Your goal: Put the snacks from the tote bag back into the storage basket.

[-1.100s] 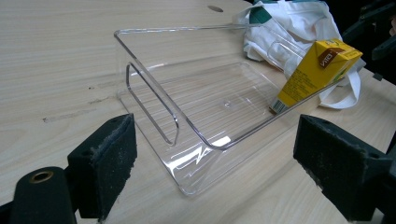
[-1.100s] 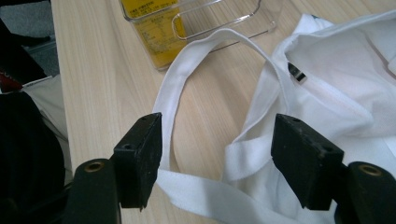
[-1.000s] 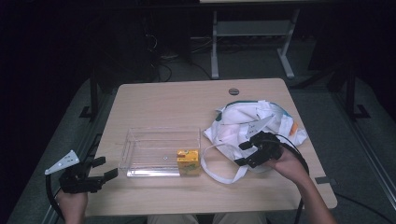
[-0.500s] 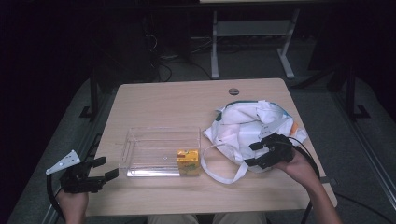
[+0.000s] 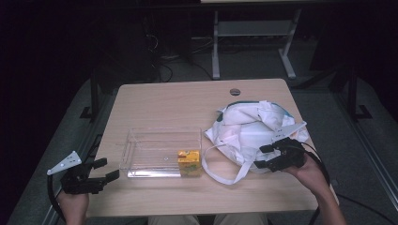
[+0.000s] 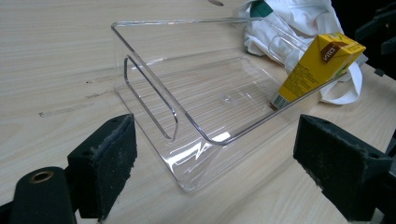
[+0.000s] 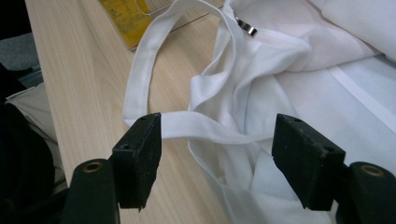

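Note:
A clear plastic tray (image 5: 159, 140) lies left of centre on the wooden table. A yellow juice carton (image 5: 189, 162) leans in its near right corner (image 6: 320, 63). To the right lies a crumpled white cloth bag (image 5: 253, 126) with long straps (image 5: 223, 176). My left gripper (image 5: 105, 169) is open off the table's near left corner, and its jaws frame the tray's end wall (image 6: 154, 88). My right gripper (image 5: 263, 156) is open at the bag's near edge. A strap (image 7: 210, 130) runs across the gap between its pads, over the bag's folds (image 7: 327, 70).
A round cable hole (image 5: 234, 92) sits near the table's far edge. A metal frame (image 5: 216, 42) and cables stand on the dark floor behind. Bare wood (image 5: 187, 197) runs along the near edge in front of the tray and bag.
My right gripper has drawn back a little to the right and toward the near edge, staying open at the bag. The left gripper has hardly moved.

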A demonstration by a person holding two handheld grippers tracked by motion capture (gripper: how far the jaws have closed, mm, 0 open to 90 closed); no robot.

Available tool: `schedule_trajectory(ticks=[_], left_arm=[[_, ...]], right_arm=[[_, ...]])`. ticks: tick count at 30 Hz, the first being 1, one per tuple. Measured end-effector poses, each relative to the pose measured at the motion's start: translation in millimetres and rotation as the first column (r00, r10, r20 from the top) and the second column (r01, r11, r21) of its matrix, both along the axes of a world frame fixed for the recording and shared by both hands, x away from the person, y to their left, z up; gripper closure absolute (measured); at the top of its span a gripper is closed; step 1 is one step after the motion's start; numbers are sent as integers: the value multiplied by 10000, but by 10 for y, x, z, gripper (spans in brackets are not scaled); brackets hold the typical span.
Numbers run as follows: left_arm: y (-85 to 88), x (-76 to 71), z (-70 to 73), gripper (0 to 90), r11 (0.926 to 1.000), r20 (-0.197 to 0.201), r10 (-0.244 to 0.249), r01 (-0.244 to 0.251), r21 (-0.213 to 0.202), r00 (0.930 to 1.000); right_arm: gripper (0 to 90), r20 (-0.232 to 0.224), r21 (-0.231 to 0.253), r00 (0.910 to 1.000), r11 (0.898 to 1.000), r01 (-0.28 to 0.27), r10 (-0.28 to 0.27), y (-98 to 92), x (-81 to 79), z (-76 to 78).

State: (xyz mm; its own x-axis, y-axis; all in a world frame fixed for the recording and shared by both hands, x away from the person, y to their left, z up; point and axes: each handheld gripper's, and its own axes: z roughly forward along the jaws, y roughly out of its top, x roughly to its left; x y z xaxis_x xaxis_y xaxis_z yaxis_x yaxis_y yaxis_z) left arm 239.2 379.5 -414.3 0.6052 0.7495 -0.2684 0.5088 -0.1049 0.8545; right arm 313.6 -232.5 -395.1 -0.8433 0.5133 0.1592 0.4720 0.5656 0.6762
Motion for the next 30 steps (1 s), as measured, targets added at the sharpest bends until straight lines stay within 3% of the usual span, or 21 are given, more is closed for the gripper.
schedule_trajectory(ticks=[14, 30], left_arm=[[-12, -2, -2, 130, 9999, -2, -118, 118, 55, 9999], [-46, 10, -14, 130, 9995, -84, -255, 256, 174, 9996]], right_arm=[[322, 507, 411, 9972, 9977, 533, -554, -231, -100, -46], [310, 588, 551, 9911, 9916, 1166, -1198, -370, -285, -142]])
